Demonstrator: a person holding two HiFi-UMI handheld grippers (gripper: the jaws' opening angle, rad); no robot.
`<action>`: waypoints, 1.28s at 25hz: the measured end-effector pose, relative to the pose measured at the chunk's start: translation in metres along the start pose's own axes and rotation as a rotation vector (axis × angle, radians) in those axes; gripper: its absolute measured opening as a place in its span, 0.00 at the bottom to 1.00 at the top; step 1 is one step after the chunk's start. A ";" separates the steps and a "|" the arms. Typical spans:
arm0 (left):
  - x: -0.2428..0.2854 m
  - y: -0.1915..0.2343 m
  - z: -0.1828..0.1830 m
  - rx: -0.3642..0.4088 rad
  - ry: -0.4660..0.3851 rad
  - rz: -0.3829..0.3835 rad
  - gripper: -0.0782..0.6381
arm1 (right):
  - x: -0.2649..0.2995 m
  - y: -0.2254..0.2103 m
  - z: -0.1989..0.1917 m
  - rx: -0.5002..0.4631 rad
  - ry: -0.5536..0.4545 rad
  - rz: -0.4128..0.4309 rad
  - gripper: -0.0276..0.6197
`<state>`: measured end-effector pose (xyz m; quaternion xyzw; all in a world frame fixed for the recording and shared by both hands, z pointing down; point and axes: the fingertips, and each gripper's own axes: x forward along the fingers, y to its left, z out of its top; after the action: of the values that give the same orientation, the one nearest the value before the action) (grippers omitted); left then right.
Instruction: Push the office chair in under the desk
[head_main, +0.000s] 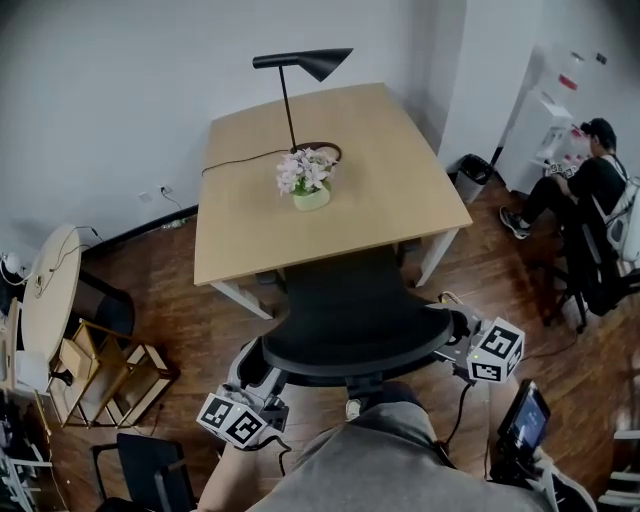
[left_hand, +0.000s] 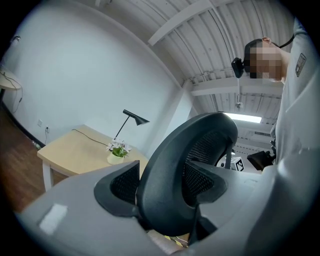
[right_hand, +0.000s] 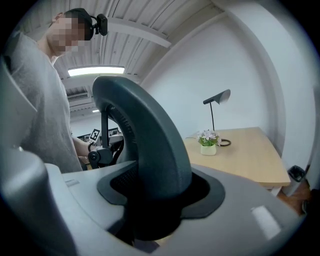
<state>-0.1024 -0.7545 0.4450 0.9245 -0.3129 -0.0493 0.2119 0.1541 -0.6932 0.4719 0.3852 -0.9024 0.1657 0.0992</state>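
The black mesh office chair (head_main: 350, 320) stands in front of me, its seat meeting the near edge of the light wooden desk (head_main: 250, 235). My left gripper (head_main: 262, 368) is at the backrest's left edge and my right gripper (head_main: 455, 332) at its right edge. In the left gripper view the curved backrest rim (left_hand: 200, 145) runs between the jaws of the left gripper (left_hand: 160, 186), and the pads press on it. The right gripper (right_hand: 155, 192) is shut the same way on the rim (right_hand: 145, 135). The chair's base is hidden.
On the desk stand a black lamp (head_main: 300, 65) and a pot of flowers (head_main: 308, 182). A person (head_main: 590, 190) sits at the right, past a waste bin (head_main: 472, 175). A round table (head_main: 50, 290), a wooden rack (head_main: 110, 370) and another dark chair (head_main: 150, 470) are at the left.
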 end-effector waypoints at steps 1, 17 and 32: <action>0.005 0.004 0.003 0.000 -0.002 0.002 0.49 | 0.004 -0.005 0.003 -0.001 0.001 0.001 0.44; 0.080 0.066 0.036 0.007 -0.011 0.047 0.50 | 0.061 -0.083 0.045 -0.015 -0.002 0.023 0.43; 0.122 0.103 0.054 0.006 -0.034 0.090 0.51 | 0.096 -0.131 0.068 -0.027 -0.003 0.032 0.44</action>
<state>-0.0745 -0.9210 0.4443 0.9091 -0.3580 -0.0545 0.2059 0.1804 -0.8673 0.4681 0.3695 -0.9108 0.1546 0.1001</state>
